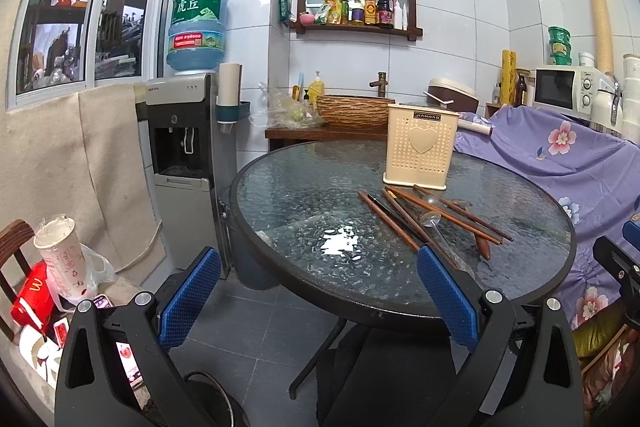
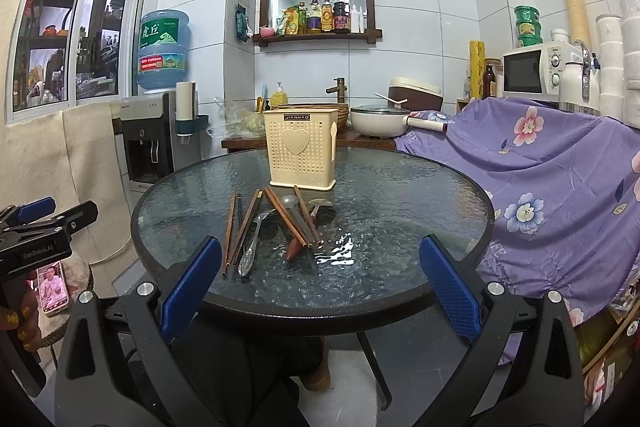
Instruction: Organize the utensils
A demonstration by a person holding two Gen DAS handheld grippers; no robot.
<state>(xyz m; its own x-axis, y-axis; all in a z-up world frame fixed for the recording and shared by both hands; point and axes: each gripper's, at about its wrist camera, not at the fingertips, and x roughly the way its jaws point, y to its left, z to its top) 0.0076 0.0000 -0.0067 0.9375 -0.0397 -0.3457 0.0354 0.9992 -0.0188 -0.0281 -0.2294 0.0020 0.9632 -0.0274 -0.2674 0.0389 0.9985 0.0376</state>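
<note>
Where "JIANHAO" reads, cream holder (image 2: 301,147) upright.

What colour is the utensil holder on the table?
Cream, with a raised heart on its perforated front; the utensil holder shows best in the right wrist view.

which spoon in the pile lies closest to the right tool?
The metal spoon at the pile's left, handle end pointing at the right tool. The other two spoons lie farther back, by the cream holder.
</note>
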